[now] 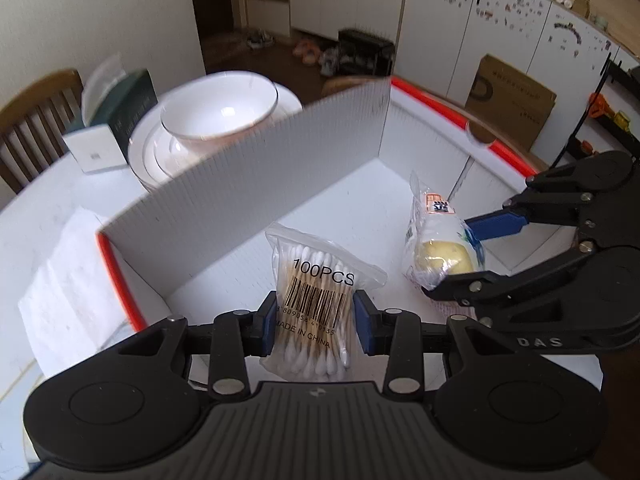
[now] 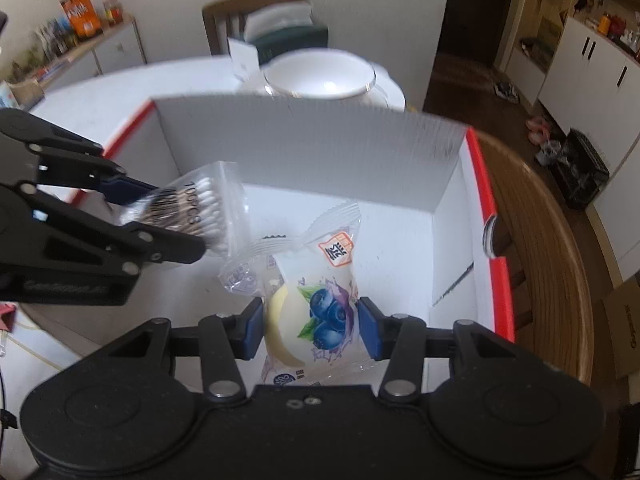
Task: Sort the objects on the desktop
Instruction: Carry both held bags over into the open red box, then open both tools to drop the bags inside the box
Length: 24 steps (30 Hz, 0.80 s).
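Note:
My left gripper is shut on a clear bag of cotton swabs marked 100PCS and holds it over the white box with red rim. My right gripper is shut on a wrapped blueberry cake and holds it inside the same box. In the left wrist view the right gripper and its cake packet show at the right. In the right wrist view the left gripper and the swab bag show at the left. The two packets are close together.
Behind the box stand a white bowl on stacked plates, a small white box and a dark green box. A white cloth lies left of the box. A wooden chair is at the right.

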### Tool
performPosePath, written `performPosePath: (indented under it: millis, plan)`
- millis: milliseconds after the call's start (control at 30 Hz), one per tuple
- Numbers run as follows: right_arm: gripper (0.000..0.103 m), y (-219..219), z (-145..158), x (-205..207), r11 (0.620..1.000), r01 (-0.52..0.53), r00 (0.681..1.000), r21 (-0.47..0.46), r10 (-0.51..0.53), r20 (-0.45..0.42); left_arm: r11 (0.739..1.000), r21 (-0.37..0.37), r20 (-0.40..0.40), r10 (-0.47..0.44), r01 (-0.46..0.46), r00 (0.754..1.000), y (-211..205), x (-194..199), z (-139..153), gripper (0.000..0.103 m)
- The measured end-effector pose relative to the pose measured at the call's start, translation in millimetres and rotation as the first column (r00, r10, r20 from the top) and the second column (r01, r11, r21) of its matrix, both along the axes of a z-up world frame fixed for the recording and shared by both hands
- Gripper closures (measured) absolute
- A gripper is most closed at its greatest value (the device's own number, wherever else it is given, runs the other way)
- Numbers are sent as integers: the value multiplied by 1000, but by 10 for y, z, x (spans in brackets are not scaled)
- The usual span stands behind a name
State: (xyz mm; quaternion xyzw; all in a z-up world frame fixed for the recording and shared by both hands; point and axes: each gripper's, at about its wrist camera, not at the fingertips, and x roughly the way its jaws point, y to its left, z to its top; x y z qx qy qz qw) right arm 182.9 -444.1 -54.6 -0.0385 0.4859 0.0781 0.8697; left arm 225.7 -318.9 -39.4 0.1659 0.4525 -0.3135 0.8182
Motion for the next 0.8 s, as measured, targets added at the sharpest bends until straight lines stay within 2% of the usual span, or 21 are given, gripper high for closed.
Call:
performPosePath:
  millis: [233, 467, 800]
  plan:
    - [56, -15, -220, 117, 1000, -10, 996, -27, 8, -85, 999, 45, -71, -5, 9, 997, -77, 62, -181, 66]
    - [56, 0, -255, 145, 999, -20, 995, -27, 17, -98, 997, 71, -121, -12, 21, 993, -133, 96, -292, 66]
    - [53, -30, -229, 121, 999, -34, 996, -16, 33, -87, 994, 106, -133, -9, 24, 991, -156, 108, -330, 65]
